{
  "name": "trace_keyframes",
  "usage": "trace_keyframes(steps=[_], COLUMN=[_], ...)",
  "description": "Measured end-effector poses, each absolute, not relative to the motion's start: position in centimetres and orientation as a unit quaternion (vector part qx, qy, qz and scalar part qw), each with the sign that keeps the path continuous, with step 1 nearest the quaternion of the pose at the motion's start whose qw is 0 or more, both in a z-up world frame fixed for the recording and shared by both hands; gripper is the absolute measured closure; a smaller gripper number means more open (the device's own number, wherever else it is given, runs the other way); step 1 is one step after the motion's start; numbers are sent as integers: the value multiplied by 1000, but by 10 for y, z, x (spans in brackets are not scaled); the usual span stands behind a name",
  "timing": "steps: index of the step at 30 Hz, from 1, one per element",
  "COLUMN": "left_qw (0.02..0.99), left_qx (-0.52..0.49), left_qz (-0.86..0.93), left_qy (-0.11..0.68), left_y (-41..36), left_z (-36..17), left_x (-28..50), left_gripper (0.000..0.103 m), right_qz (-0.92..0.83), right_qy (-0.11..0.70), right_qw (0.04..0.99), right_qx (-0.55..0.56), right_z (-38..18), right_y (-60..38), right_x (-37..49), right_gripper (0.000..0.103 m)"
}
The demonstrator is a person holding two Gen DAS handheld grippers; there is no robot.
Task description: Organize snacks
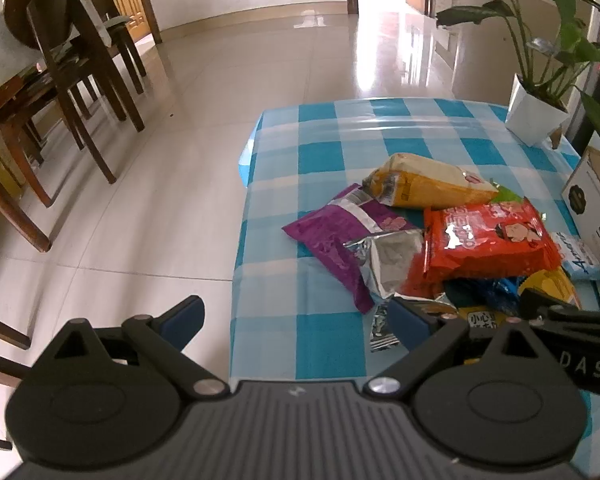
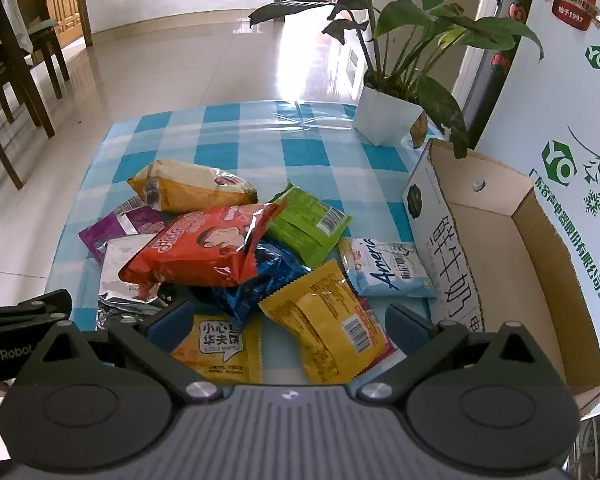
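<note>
From the left wrist camera, the left gripper [image 1: 296,320] stands wide apart with nothing between its blue pads, over the near left edge of the checked tablecloth [image 1: 320,136]. A heap of snack packets lies ahead to the right: a purple packet [image 1: 332,236] under a crumpled silver packet [image 1: 388,260], a red packet [image 1: 488,236] on top, and a pale yellow bag [image 1: 432,182] behind. Dark wooden chairs [image 1: 80,64] stand on the glossy tiled floor [image 1: 228,80] to the left.

From the right wrist camera, the right gripper [image 2: 286,322] is also spread wide and empty, above two yellow packets [image 2: 328,320] at the near edge of the heap. A green packet [image 2: 308,224], a blue packet [image 2: 260,276] and a light-blue packet [image 2: 388,268] lie around the red one. An open cardboard box [image 2: 512,256] stands just right of the pile, apparently empty, though its near end is hidden. A potted plant [image 2: 384,120] sits at the far corner.
</note>
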State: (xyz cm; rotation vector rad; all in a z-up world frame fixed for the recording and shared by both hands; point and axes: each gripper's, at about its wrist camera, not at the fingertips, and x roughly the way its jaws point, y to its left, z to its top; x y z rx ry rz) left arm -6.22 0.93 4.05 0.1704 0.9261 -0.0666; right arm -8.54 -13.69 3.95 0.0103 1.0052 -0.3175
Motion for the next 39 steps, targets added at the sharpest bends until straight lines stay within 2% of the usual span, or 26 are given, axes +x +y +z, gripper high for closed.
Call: trace_keyframes(steps=[29, 39], left_qw=[891, 892], left_qx=[77, 91], left_qz=[-40, -34], left_qy=[446, 441], left_y=[3, -4], left_z=[40, 40], left_x=[-62, -64], left_gripper=[5, 6], right_qz=[-153, -162], right_qy=[484, 478], right_qw=[862, 863], right_qx=[1, -31], right_z=[40, 40], right_y=[-147, -142], right_x=[-89, -89], right_gripper=[0, 0])
